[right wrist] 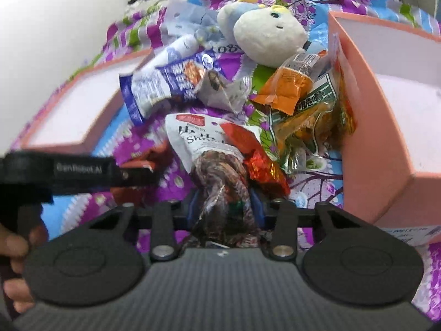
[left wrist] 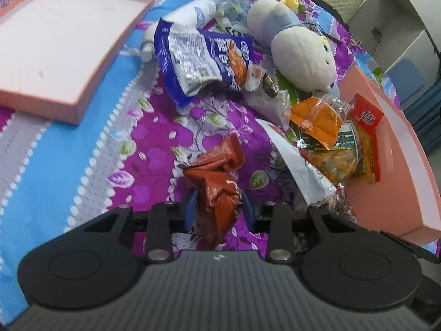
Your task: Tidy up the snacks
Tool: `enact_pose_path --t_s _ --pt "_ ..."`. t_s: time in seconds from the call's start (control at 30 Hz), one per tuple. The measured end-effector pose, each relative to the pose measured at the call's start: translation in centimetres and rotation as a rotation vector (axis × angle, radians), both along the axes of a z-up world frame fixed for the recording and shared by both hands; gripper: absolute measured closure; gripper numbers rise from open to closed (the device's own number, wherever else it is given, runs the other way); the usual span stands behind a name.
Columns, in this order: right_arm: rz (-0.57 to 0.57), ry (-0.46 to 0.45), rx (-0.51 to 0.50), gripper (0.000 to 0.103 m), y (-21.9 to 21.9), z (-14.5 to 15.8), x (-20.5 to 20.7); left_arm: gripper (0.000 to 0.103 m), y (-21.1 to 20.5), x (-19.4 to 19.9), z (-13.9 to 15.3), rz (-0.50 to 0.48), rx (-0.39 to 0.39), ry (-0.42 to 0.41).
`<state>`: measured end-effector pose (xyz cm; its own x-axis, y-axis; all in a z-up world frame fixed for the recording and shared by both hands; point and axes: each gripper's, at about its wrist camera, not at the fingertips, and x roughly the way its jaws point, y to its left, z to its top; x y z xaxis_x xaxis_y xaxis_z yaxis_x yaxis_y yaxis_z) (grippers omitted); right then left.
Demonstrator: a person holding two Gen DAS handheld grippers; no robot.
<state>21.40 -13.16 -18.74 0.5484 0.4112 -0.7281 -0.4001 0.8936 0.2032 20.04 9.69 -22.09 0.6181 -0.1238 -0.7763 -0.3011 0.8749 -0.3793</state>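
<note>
My left gripper is shut on a crumpled red-brown snack packet, held just above the purple flowered cloth. My right gripper is shut on the clear end of a white snack bag with brown pieces showing inside; the same bag's white edge shows in the left wrist view. A pile of snacks lies ahead: a blue and white packet, an orange packet and a green and yellow packet. The left gripper's body crosses the right wrist view at the left.
A shallow pink box lid lies at the left. A deeper pink box stands at the right, with packets leaning on its wall. A white plush toy lies behind the pile. A small red foil packet sits by the right fingers.
</note>
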Motion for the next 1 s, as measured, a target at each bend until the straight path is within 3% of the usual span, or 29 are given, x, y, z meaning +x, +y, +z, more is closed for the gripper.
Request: enact_pose_path --t_s 0.53,0.7,1.0 --pt "-0.059 -0.054 0.12 0.064 -1.8 6.8 -1.5 0.071 -1.5 -1.9 9.0 -0.068 0.144 -0.097" --pt "-0.06 -0.096 0.16 0.064 -2.6 9.1 -2.2 0.071 -1.9 -2.4 11.7 -0.073 0.156 -0.119" --pt "-0.061 -0.167 0.143 0.064 -3.7 12.7 -1.9 0.07 -3.2 -2.5 16.6 -0.072 0.174 -0.182"
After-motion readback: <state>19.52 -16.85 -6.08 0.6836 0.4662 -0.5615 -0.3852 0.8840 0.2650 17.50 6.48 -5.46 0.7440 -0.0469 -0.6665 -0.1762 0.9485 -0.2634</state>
